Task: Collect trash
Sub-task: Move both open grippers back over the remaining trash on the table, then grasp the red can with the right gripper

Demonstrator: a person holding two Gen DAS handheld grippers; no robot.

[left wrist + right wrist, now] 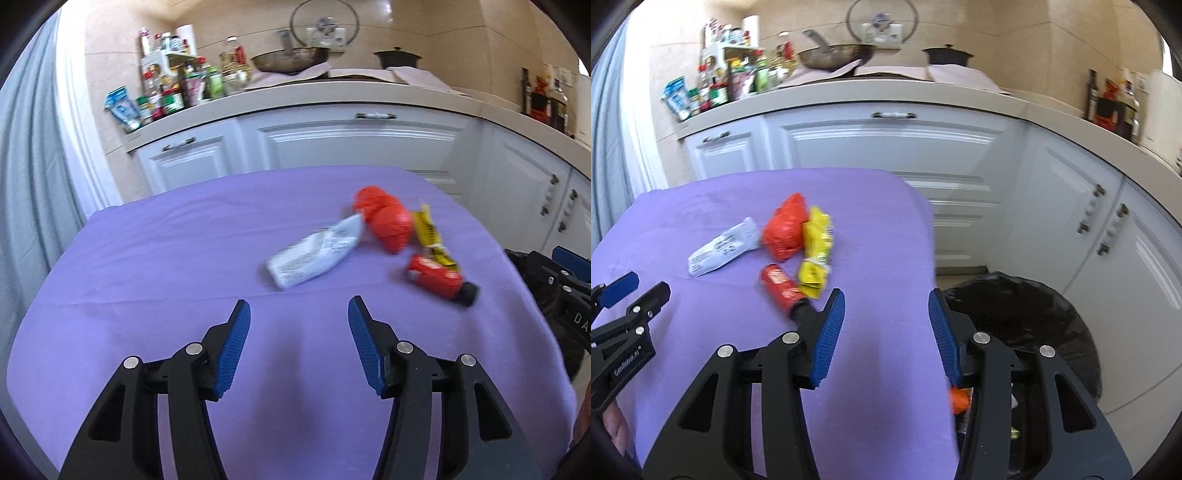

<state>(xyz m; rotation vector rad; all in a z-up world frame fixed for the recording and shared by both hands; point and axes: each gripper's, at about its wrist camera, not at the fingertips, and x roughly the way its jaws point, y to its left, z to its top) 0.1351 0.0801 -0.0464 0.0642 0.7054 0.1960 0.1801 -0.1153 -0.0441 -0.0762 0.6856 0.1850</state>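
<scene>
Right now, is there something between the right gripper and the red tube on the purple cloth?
Nothing visible. The red tube lies just beyond the right gripper, to its left, with only bare purple cloth between.

The left gripper is showing two black angular finger arms, each with a long slot cut through it and each carrying a ribbed blue pad on its inner face. Round silver pins are sitting at the linkage joints, two on each side. The right gripper is wearing the same build: black arms, blue ribbed pads, silver pins. Seen from the right wrist camera, the left gripper's black body is bearing white lettering reading GenRobot.AI, with small pale screws dotting it
</scene>
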